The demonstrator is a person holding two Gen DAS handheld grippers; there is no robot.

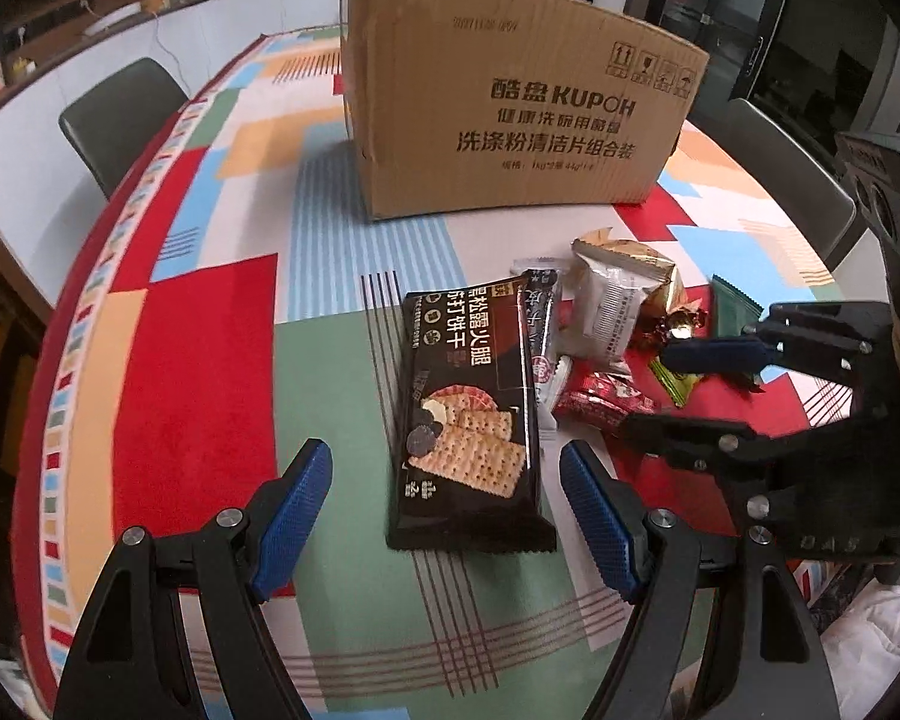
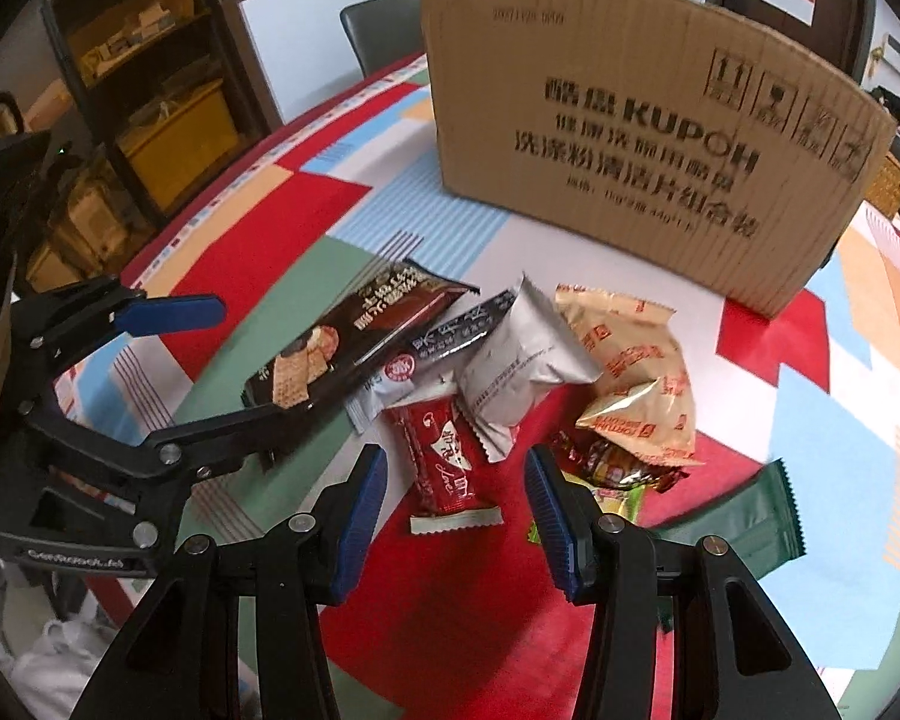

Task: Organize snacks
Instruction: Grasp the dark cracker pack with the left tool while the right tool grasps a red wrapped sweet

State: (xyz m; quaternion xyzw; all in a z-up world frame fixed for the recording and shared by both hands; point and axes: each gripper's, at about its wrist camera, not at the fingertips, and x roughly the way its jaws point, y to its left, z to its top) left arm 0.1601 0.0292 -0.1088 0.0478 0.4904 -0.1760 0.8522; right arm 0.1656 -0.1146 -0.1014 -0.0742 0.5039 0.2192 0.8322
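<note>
A pile of snacks lies on the patterned tablecloth in front of a cardboard box (image 1: pixel 522 102), which also shows in the right wrist view (image 2: pixel 648 138). A black cracker pack (image 1: pixel 471 420) lies between the open jaws of my left gripper (image 1: pixel 444 504), which hovers over its near end. My right gripper (image 2: pixel 456 510) is open around the near end of a red wafer bar (image 2: pixel 444 462). Beside it lie a silver pouch (image 2: pixel 519 360), a gold packet (image 2: pixel 636 360) and a green packet (image 2: pixel 750 528). The right gripper also shows in the left wrist view (image 1: pixel 660 387).
The round table (image 1: pixel 180 330) has a red edge at left. Dark chairs (image 1: pixel 120 120) stand at the far left and far right. A shelf unit (image 2: pixel 150 90) stands beyond the table. A white cloth (image 2: pixel 48 648) lies below the table edge.
</note>
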